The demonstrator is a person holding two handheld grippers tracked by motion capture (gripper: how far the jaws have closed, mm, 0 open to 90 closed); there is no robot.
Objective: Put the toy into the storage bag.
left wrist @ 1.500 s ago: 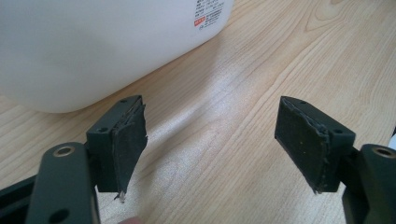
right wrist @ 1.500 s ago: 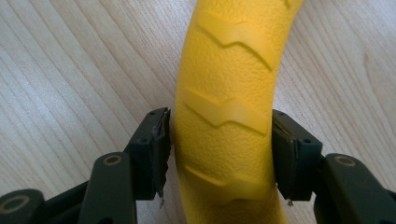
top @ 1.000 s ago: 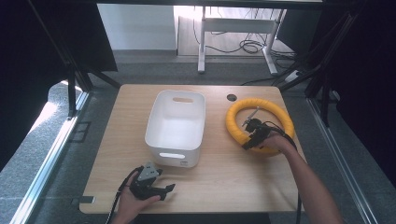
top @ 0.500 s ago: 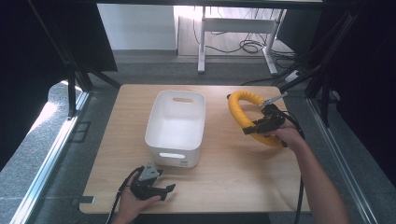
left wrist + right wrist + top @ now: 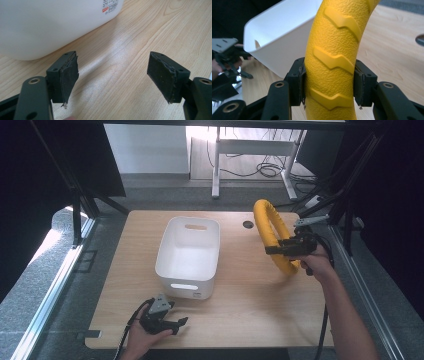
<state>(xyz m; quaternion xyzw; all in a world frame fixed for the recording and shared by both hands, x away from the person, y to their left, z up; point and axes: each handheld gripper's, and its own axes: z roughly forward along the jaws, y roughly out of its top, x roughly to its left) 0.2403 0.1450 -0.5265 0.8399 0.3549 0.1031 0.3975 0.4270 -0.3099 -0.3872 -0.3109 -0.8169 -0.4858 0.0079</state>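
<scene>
Black padded fingers (image 5: pixel 299 83) of the right gripper (image 5: pixel 329 85) are clamping both sides of a yellow textured rubber ring (image 5: pixel 334 50) with raised zigzag treads, holding it upright on edge above the right side of the light wooden table (image 5: pixel 250 295). Seen from the high view, the ring (image 5: pixel 270 232) is standing well apart from the white rectangular plastic bin (image 5: pixel 190 257) at the table's middle, with the right gripper (image 5: pixel 280 249) gripping its lower arc. Near the table's front edge, the left gripper (image 5: pixel 175 324) is resting in the person's hand, its jaws standing wide apart with nothing between them, just beside the bin's rounded corner (image 5: pixel 50 27).
</scene>
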